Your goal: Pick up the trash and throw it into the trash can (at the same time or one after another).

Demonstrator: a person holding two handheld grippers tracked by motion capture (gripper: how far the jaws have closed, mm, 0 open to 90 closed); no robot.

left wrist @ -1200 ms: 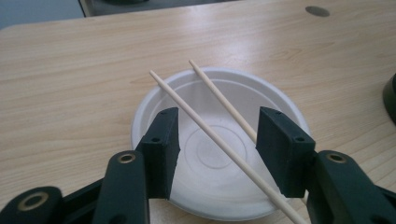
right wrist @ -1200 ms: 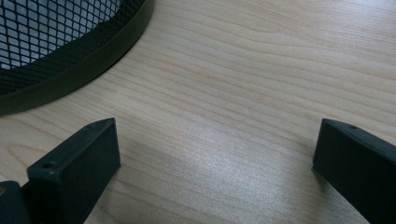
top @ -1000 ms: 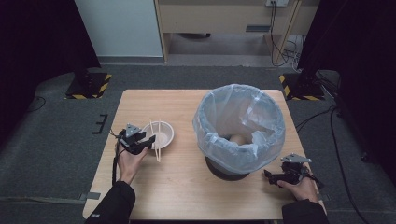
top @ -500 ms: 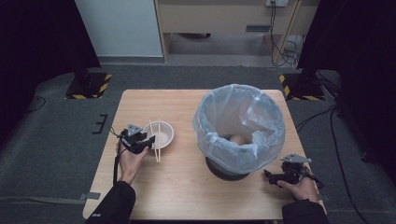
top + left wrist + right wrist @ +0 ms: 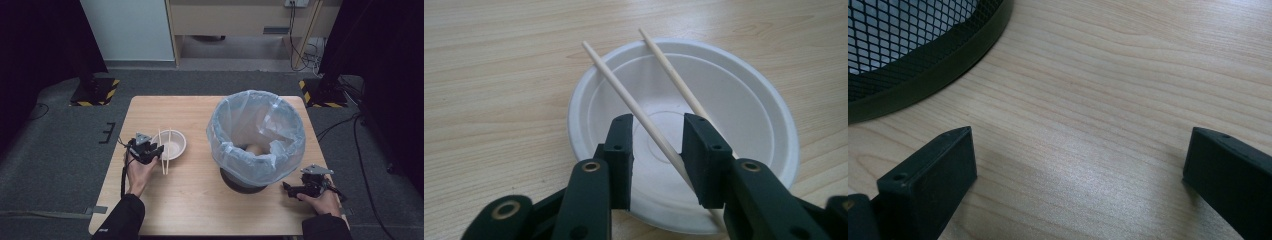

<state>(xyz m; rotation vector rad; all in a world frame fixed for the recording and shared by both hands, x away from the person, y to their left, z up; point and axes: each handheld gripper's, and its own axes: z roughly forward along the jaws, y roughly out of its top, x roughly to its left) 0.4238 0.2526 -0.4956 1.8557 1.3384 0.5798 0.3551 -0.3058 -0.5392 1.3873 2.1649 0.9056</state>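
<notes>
A white paper bowl (image 5: 175,145) (image 5: 744,110) sits on the left half of the wooden table (image 5: 195,205). Two wooden chopsticks (image 5: 161,152) (image 5: 624,95) lie side by side across its rim. My left gripper (image 5: 156,150) (image 5: 656,135) hovers low at the bowl's near-left edge. Its jaws have just been closing and still stand apart, with one chopstick running between them close to the right pad and the second chopstick (image 5: 671,72) passing behind that pad. My right gripper (image 5: 287,187) (image 5: 1080,150) rests open on bare wood at the front right.
A black mesh waste bin (image 5: 255,135) (image 5: 923,75) lined with a clear plastic bag stands right of centre, with something pale brown inside. Its base lies just left of my right gripper. Dark floor surrounds the table.
The left gripper's jaws have narrowed around the chopsticks at the bowl's edge. Both hands have stayed where they were.
</notes>
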